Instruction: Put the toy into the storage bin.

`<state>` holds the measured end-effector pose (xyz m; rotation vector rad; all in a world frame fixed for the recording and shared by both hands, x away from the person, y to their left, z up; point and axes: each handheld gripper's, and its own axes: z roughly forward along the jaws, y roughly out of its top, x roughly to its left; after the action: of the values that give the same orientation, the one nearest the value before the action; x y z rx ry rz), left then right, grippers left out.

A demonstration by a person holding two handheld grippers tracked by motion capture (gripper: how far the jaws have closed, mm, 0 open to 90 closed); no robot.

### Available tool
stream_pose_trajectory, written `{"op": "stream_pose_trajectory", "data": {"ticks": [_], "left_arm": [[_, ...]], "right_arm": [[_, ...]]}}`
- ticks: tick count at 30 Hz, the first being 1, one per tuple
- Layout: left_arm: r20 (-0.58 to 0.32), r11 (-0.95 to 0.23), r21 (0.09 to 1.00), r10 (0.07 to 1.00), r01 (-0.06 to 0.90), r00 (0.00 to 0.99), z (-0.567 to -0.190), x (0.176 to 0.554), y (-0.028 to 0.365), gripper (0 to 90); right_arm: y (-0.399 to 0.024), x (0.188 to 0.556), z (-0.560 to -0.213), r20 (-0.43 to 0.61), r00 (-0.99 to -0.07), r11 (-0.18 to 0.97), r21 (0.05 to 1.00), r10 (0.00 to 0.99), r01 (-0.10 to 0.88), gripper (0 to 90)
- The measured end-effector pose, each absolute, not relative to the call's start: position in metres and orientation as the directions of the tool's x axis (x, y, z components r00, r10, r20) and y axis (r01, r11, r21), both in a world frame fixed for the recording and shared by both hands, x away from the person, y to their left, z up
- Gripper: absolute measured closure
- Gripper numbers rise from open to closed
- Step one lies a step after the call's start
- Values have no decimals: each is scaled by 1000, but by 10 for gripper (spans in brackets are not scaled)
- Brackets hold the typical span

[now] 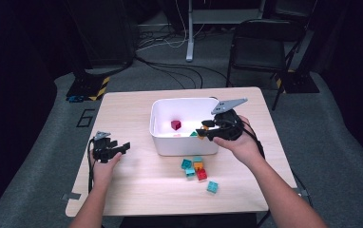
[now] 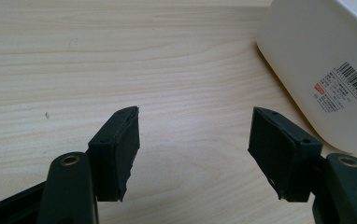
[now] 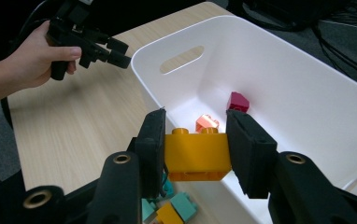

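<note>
My right gripper is shut on a yellow-orange brick, held studs up over the near rim of the white bin. In the high view this gripper hovers at the bin's right front corner. Inside the bin lie a dark red brick and a pale orange one. My left gripper is open with nothing between its jaws, low over bare wood to the left of the bin. The high view shows it near the table's left side.
Several loose bricks lie in front of the bin: teal, orange, red and another teal. A folding chair and cables stand on the floor beyond the table.
</note>
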<state>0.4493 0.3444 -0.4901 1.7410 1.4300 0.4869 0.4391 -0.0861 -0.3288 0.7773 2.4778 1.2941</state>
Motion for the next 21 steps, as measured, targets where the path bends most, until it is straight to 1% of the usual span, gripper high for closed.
{"op": "stream_pose_trajectory", "data": {"ticks": [12, 21], "left_arm": [[-196, -25, 780, 939, 625, 283, -490, 449, 345, 333], [-197, -22, 782, 939, 623, 281, -490, 450, 346, 333]], "right_arm": [[-74, 470, -322, 9, -804, 468, 810, 594, 355, 585], [-60, 491, -327, 1, -792, 478, 797, 610, 369, 585]]}}
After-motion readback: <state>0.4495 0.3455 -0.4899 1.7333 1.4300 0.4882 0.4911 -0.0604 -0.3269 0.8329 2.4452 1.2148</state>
